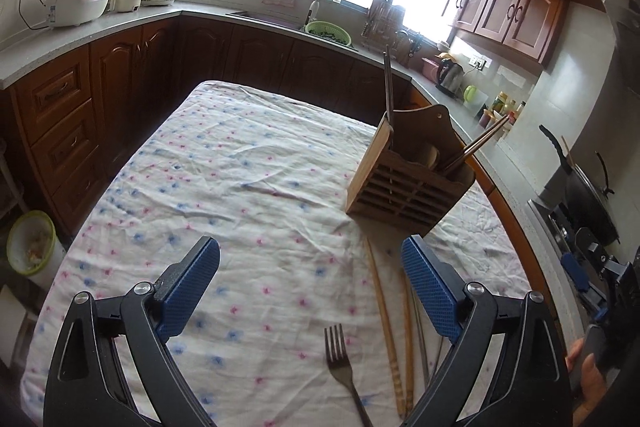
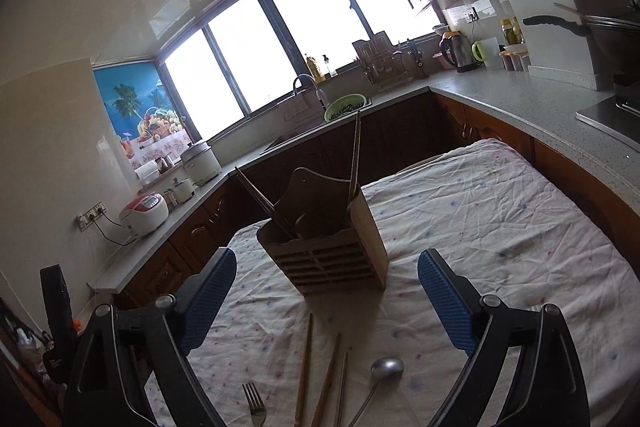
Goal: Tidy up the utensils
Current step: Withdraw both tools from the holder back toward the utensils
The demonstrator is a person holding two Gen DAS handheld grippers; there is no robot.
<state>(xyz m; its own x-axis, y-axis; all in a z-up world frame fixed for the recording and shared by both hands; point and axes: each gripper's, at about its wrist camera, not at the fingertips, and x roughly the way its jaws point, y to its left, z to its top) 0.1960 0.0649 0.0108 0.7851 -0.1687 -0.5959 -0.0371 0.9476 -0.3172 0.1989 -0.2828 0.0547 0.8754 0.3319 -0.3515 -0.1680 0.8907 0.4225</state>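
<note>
both wrist views toward utensil holder [image 1: 408, 171]

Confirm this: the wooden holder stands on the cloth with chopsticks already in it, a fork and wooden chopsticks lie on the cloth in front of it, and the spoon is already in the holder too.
The spoon part is wrong. The spoon lies on the cloth beside the wooden chopsticks and the fork, in front of the wooden holder, as the right wrist view shows. The rest stands: dark chopsticks already stick up from the holder.

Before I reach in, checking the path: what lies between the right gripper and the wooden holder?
Only bare floral cloth between right gripper and wooden holder, per the right wrist view.
</note>
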